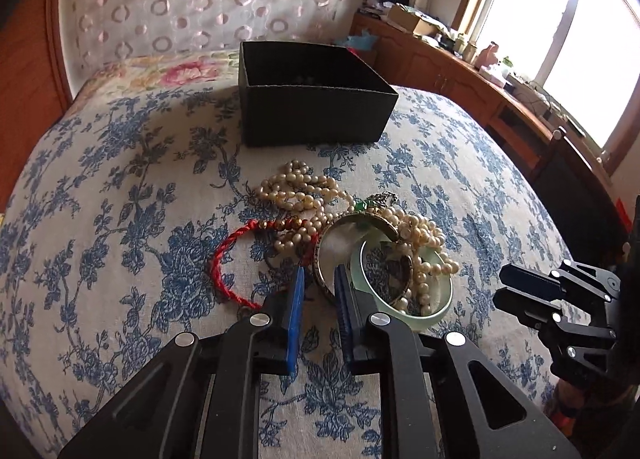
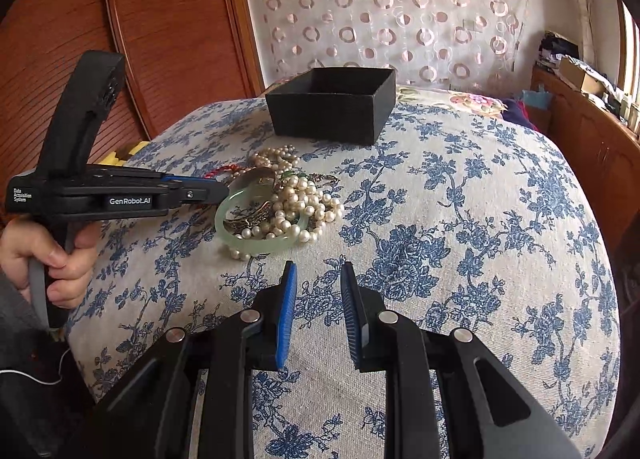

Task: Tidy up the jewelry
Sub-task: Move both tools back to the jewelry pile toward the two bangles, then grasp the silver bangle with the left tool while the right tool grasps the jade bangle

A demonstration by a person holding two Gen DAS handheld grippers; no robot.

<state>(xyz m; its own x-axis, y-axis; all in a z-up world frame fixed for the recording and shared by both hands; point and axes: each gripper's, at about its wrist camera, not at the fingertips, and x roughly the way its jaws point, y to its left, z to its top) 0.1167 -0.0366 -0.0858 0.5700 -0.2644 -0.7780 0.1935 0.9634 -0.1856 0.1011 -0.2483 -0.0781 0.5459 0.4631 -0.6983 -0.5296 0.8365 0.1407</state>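
Left gripper: we see its blue fingers drawn narrow around the near rim of a patterned metal bangle, which stands tilted in the jewelry heap; whether the pads actually press on the rim we cannot tell. Right gripper: its fingers stand moderately spread, empty, above bare bedspread, near the heap but apart from it.

We judge the bangle stiff and light, with a smooth, slippery edge; a pinch across the rim is the natural hold. It leans into a pale green jade-like bangle, probably brittle, best lifted by its rim and set down gently. Pearl strands drape through both rings; being limp and tangled, they may drag along when either ring rises. A red cord bracelet, soft and light, lies just left of the left fingers.

Beyond the heap on the bed stands an open black box, the likely destination, well apart from both grippers.
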